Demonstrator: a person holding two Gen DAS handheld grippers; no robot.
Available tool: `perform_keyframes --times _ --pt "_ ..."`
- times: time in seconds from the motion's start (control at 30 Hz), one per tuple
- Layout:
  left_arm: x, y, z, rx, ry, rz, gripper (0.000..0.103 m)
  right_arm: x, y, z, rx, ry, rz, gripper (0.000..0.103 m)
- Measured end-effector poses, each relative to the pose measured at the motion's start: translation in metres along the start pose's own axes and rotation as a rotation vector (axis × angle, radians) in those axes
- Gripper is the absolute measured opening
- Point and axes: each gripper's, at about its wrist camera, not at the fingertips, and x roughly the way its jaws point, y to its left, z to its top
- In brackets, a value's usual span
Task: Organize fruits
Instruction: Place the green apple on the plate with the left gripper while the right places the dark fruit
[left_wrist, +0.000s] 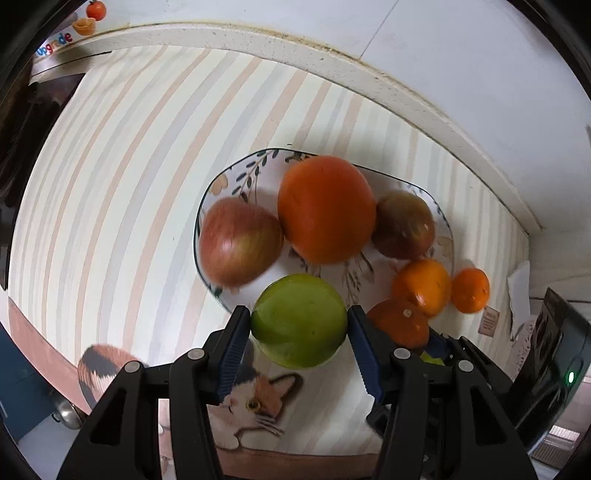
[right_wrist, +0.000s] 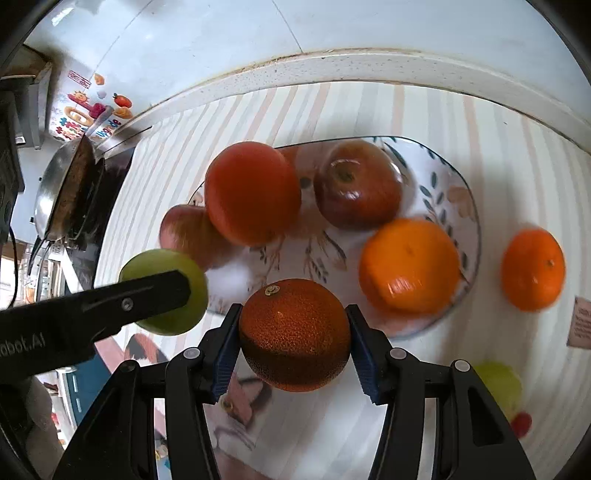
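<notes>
My left gripper (left_wrist: 297, 317) is shut on a green apple (left_wrist: 299, 321), held just in front of a leaf-patterned plate (left_wrist: 236, 173). On that plate lie a red apple (left_wrist: 240, 242), a big orange-red fruit (left_wrist: 327, 208), a dark red apple (left_wrist: 404, 225) and an orange (left_wrist: 421, 286). My right gripper (right_wrist: 293, 314) is shut on a dark orange (right_wrist: 295, 334) near the plate's (right_wrist: 469, 221) front rim. The right wrist view also shows the green apple (right_wrist: 166, 321) at the left, behind a left gripper finger (right_wrist: 147, 295). A mandarin (right_wrist: 532, 269) lies on the cloth, right of the plate.
A striped tablecloth (left_wrist: 122, 177) with a cat picture covers the counter, bounded by a white ledge (left_wrist: 332, 59) and wall. A pan (right_wrist: 62, 192) sits on a stove at the left. A green fruit (right_wrist: 498, 384) lies near right; a black device (left_wrist: 561, 350) stands at the right edge.
</notes>
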Motion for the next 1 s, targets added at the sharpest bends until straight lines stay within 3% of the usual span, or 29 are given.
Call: perform_keyframes --times 0.33,0.37,0.43,0.53,0.77,1.0 --pt "0.02 0.0 0.009 -0.025 0.068 0.0 0.052 0.029 0.005 0.01 0.013 0.031 0.011 0.058" --pt "0.021 -0.002 0.01 -0.023 0.067 -0.002 0.052 0.029 0.004 0.009 0.015 0.035 0.014 0.063" --pt "0.018 -0.005 0.01 -0.01 0.046 0.007 0.055 0.025 0.001 0.009 0.006 0.039 -0.005 0.069" --pt "0.01 -0.007 0.01 0.003 0.025 0.004 0.071 0.018 0.003 0.01 0.008 0.037 0.003 0.08" --pt "-0.015 -0.004 0.0 0.035 -0.056 0.069 0.072 -0.013 0.006 0.002 0.001 0.018 -0.068 0.093" --pt "-0.033 0.005 -0.022 0.057 -0.149 0.171 0.072 -0.044 -0.002 -0.005 -0.014 -0.032 -0.184 0.095"
